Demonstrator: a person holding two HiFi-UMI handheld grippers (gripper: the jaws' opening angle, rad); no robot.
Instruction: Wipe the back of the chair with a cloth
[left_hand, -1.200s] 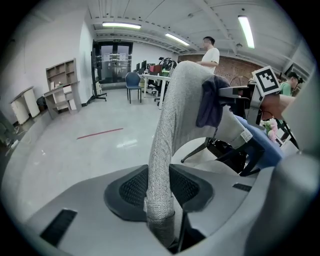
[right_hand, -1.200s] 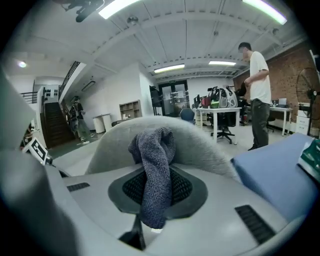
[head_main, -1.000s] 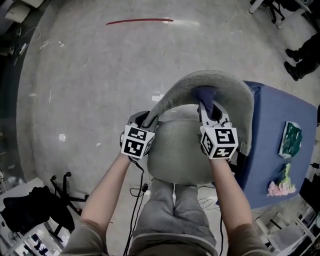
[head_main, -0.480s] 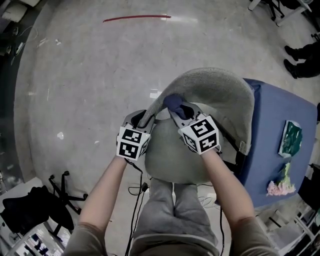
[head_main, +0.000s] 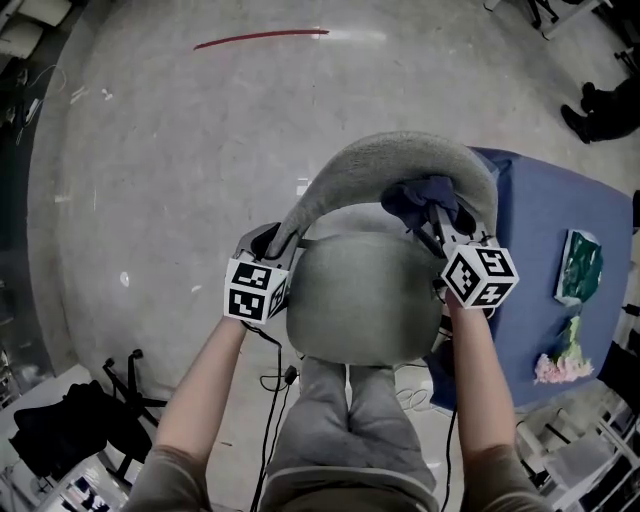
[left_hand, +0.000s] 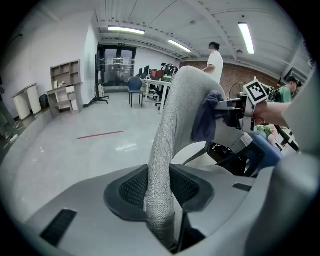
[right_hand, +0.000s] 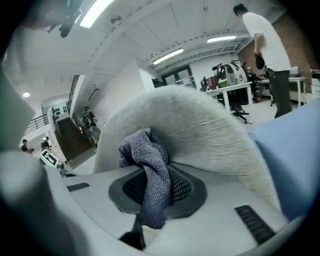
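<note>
Seat (head_main: 365, 300) of the grey chair lies nearest, just ahead of the person's knees. At its left, the left gripper (head_main: 270, 240) has its fingers clamped on the left end of the curved chair back (head_main: 400, 158), with the fabric edge pinched between the pads. This steadies the chair. Further right, the right gripper (head_main: 432, 215) has its fingers closed on a dark blue cloth (head_main: 415, 192). The bunched end of the cloth presses on the inner face of the back, right of its middle. To wipe well, I judge the cloth should ride the whole curve under even pressure. The left grip should hold firm so the chair cannot swivel. Beyond, a blue table (head_main: 545, 220) stands just beside the chair, its edge a likely snag.
</note>
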